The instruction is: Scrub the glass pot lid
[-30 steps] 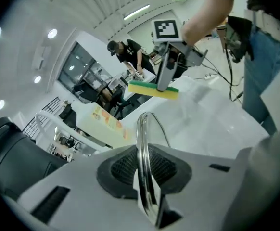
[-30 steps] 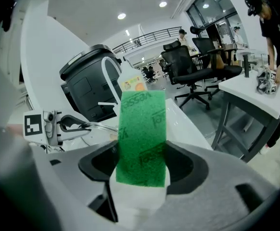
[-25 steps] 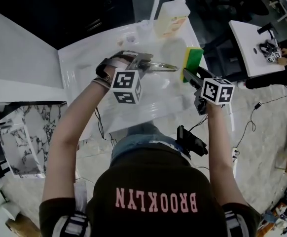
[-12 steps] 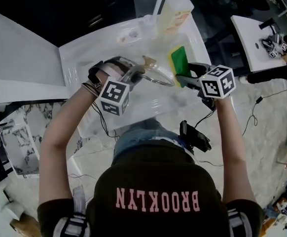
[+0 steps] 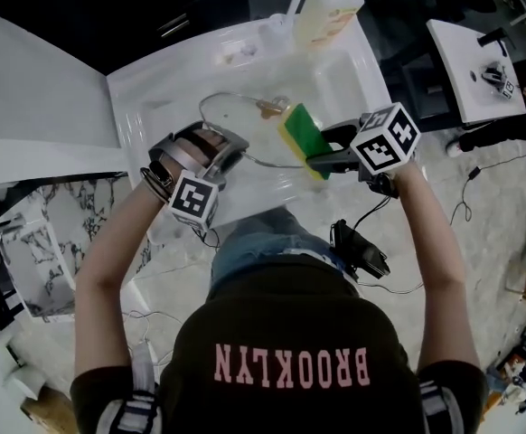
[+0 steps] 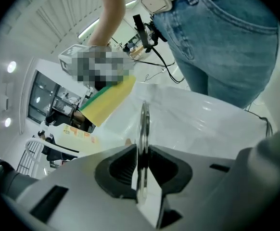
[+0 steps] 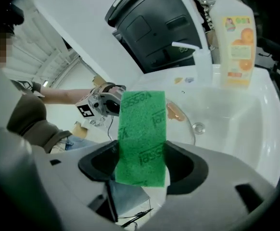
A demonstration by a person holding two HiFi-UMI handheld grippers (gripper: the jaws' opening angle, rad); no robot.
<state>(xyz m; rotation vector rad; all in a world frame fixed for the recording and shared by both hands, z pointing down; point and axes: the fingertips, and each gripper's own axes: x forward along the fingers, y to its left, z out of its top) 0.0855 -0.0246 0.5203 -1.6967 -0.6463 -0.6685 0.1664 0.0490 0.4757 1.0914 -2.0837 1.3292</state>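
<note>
The glass pot lid (image 5: pixel 236 129) is held over the white sink (image 5: pixel 145 98), with a brownish stain near its middle. My left gripper (image 5: pixel 222 156) is shut on the lid's metal rim (image 6: pixel 144 129), which runs edge-on between the jaws. My right gripper (image 5: pixel 322 161) is shut on a green and yellow sponge (image 5: pixel 303 139). The sponge (image 7: pixel 142 134) lies against the lid's right side in the head view, green face toward the right gripper's camera. In the left gripper view the sponge (image 6: pixel 108 100) shows its yellow side beyond the rim.
A dish soap bottle (image 5: pixel 328 12) with an orange label stands at the sink's back rim, also seen as the bottle (image 7: pixel 236 42) beside a white faucet (image 7: pixel 197 57). The drain (image 7: pixel 198 127) sits in the basin. A second white table (image 5: pixel 480 57) is at right.
Both grippers have shifted left and toward the person. The lid has tipped from edge-on to nearly flat in the head view, and the sponge has come onto its right side.
</note>
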